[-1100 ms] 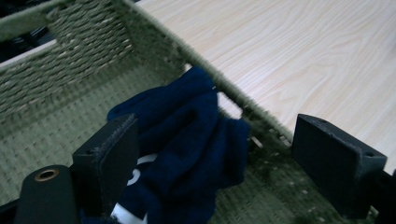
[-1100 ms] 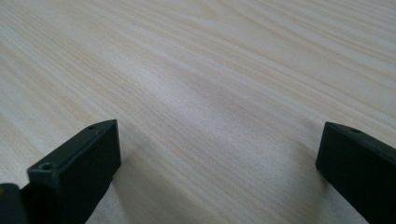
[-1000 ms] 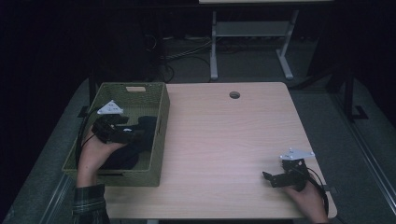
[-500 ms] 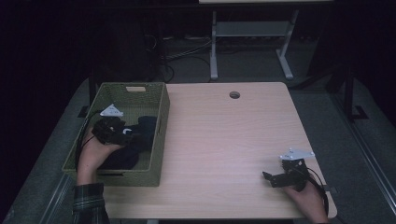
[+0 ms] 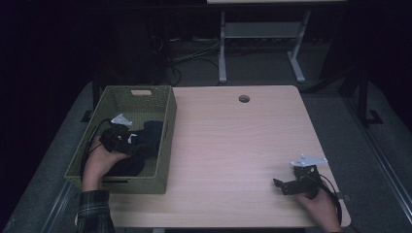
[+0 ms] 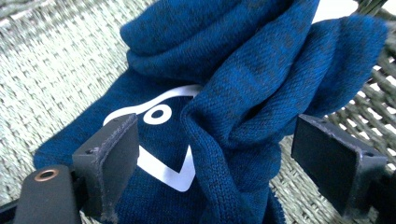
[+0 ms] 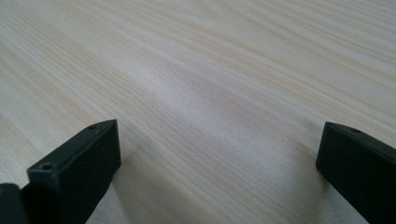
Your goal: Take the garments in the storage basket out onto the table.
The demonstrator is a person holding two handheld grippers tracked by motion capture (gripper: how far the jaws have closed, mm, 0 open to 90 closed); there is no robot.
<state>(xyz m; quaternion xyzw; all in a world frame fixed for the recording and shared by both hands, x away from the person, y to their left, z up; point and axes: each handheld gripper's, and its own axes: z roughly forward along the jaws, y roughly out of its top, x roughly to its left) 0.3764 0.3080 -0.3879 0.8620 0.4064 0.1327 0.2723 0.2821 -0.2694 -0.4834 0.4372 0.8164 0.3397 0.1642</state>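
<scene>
A: Since a second ago the left gripper (image 5: 127, 140) has slid a little deeper along the basket (image 5: 167, 121), further over the dark heap; the right gripper (image 5: 286, 186) hasn't shifted.

B: Nearest first, then. What sits between the left jaws?

A: They stand wide apart with nothing pinched. A raised fold of the blue knit garment (image 6: 243, 107) lies between them, nearer the right-hand jaw, while the white printed mark (image 6: 163, 163) lies just inside the left-hand one. Beyond the tips, more bunched knit, then the woven basket wall.

B: So what might go wrong?

A: Closing here would probably catch only that top fold. The cloth is slack, so the rest could trail, drag on the wicker and snag, or slip free on the lift. Go too low and the jaws may scrape the weave.

B: And the other one?

A: Its jaws gape equally wide over bare counter (image 7: 224, 79), empty, well apart from the basket, so no help supporting the cloth.
</scene>
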